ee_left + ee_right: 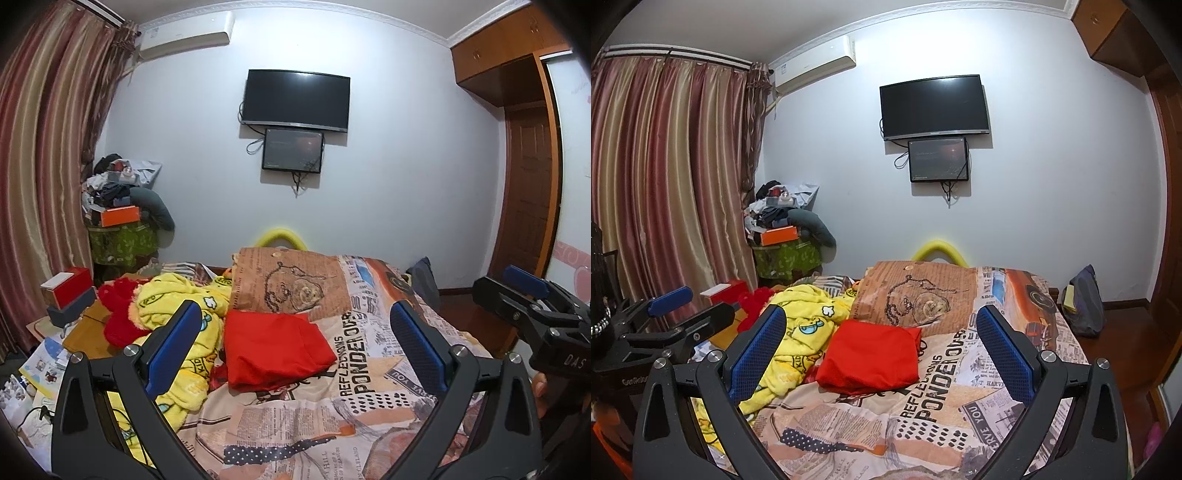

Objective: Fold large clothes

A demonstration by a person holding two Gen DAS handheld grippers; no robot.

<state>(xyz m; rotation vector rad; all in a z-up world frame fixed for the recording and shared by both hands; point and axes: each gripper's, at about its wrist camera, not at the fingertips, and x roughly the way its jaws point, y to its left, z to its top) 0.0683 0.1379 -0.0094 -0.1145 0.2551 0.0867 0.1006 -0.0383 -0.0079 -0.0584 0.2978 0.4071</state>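
A folded red garment lies on the bed, on the newspaper-print cover; it also shows in the right wrist view. A crumpled yellow fleece garment lies to its left, also in the right wrist view. A red fuzzy item lies beyond the yellow one. My left gripper is open and empty, held above the bed in front of the red garment. My right gripper is open and empty, held beside the left one. Each gripper shows at the edge of the other's view: the right gripper and the left gripper.
A cluttered side table with red boxes stands left of the bed. A pile of stuff fills the corner by the striped curtain. A TV hangs on the far wall. A dark bag sits on the floor right of the bed.
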